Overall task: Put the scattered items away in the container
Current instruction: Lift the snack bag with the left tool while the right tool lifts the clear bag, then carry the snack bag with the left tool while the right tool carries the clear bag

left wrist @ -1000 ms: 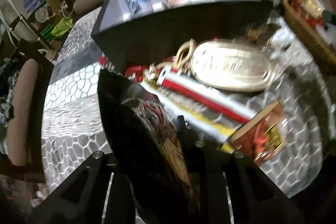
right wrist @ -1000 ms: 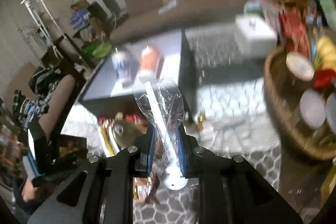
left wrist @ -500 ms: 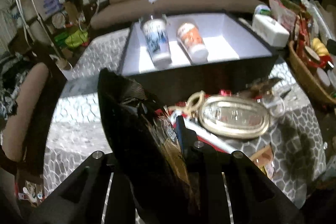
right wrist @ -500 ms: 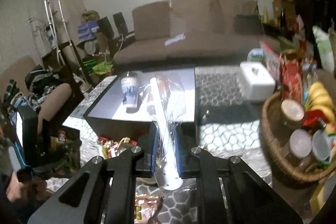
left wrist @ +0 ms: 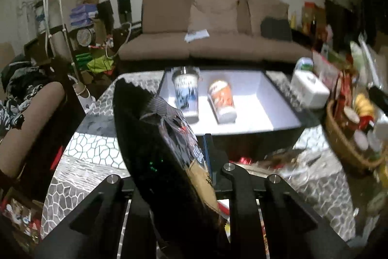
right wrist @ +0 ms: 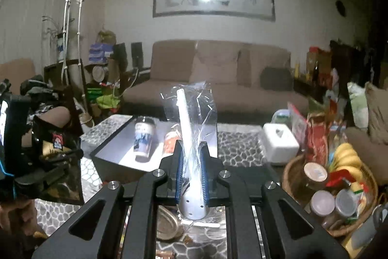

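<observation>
My left gripper is shut on a black snack bag and holds it up in front of the open black box. The box has a white floor with two cups lying in it, a blue one and an orange one. My right gripper is shut on a white utensil in a clear plastic wrapper, held upright over the table. The box lies beyond it. The left gripper with the bag shows at the left of the right wrist view.
A wicker basket of jars and bananas stands at the right, with a white tissue box behind it. Loose items, among them a gold oval tin, lie on the patterned tablecloth before the box. A sofa is behind.
Both grippers have risen and tilted up from the table with their loads. The scattered items have dropped low in view and the box interior and sofa show more.
</observation>
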{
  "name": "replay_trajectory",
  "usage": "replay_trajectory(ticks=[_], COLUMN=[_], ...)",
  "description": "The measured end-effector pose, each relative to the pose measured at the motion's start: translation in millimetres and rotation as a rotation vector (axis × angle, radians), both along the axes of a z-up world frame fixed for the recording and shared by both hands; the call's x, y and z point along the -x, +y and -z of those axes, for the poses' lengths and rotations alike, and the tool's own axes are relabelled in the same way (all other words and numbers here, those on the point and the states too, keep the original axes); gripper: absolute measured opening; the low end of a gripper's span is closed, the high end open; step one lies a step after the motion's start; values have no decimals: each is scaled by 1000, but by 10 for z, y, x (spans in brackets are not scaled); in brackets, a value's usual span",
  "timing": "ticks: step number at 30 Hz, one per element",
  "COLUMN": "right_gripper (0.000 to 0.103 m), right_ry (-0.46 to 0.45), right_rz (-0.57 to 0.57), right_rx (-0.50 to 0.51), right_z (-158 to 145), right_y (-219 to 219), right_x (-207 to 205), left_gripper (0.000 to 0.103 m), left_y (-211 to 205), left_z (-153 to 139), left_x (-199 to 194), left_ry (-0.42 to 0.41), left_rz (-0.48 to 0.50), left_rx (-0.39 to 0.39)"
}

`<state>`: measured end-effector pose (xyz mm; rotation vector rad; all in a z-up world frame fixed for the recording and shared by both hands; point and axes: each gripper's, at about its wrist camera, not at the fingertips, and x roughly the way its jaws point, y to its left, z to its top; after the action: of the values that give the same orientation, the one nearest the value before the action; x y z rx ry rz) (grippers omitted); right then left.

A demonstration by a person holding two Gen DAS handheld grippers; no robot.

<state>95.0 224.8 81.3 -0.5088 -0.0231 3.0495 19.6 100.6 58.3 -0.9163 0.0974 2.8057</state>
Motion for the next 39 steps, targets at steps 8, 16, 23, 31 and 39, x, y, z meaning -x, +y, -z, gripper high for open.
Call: replay_trajectory(ticks=[8, 16, 23, 31, 39], right_gripper=[11, 11, 12, 12, 12], right_ry=[-4, -10, 14, 19, 16], right_rz=[-8, -40, -61, -47, -50], right_rx=[7, 56, 82, 100, 105], right_z=[39, 48, 10, 4, -1], right_y=[-48, 2, 79, 215, 247], right_x=[24, 54, -8, -43, 45], left_gripper=[14, 14, 14, 14, 14], left_y=[23, -36, -85, -101, -323], left_z=[-88, -244, -204, -280, -467], left_x=[-35, -229, -222, -380, -388], left_ry=[77, 189, 198, 310, 369], left_rz=[-23, -34, -48, -20, -56], left_rx=[-17, -31, -16, -9, -107])
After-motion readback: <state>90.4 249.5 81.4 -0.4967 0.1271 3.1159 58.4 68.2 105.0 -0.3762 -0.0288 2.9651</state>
